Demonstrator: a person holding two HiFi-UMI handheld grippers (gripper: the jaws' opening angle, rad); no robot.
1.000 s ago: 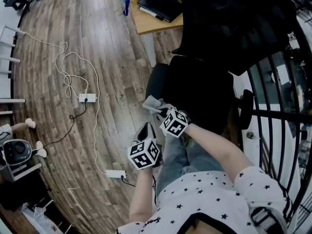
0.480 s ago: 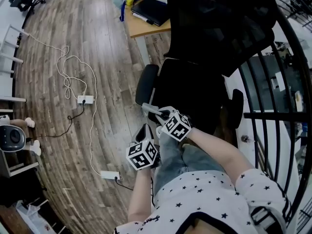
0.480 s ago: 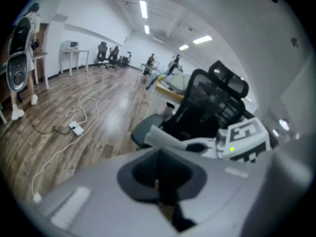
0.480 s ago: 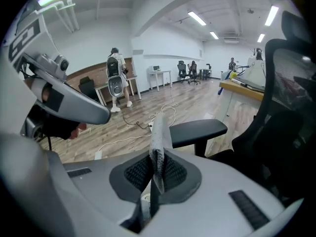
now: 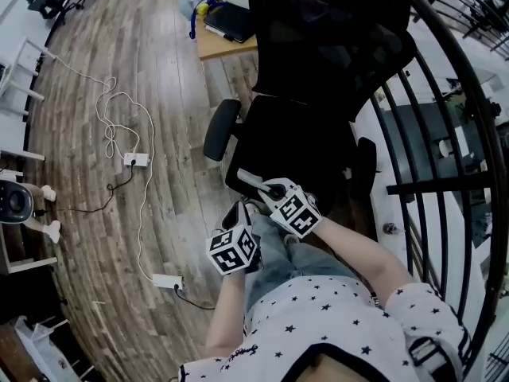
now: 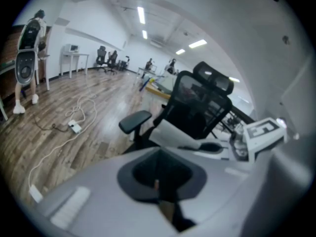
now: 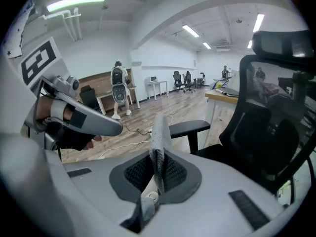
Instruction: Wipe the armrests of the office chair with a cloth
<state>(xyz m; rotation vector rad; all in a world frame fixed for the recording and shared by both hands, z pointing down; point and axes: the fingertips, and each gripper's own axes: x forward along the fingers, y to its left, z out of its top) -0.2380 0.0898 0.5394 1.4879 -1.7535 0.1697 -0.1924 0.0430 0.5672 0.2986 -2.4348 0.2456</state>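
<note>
The black office chair (image 5: 318,126) stands in front of me; its left armrest (image 5: 221,130) and right armrest (image 5: 364,165) both show in the head view. My right gripper (image 5: 266,188) is shut on a grey cloth (image 5: 249,180) and holds it over the seat's front left corner, clear of the left armrest. In the right gripper view the cloth (image 7: 159,144) stands pinched upright between the jaws, with the left armrest (image 7: 190,128) beyond it. My left gripper (image 5: 237,213) hovers below, shut and empty. The left gripper view shows the armrest (image 6: 135,121) and the cloth (image 6: 173,132).
A wooden desk (image 5: 219,46) with a dark laptop stands behind the chair. White cables and a power strip (image 5: 133,159) trail over the wood floor at left. A black curved railing (image 5: 445,134) runs close along the right. My jeans-clad legs are under the grippers.
The right gripper and its cloth have come away from the near end of the left armrest, which now lies further left in view. The left gripper stays beside it.
</note>
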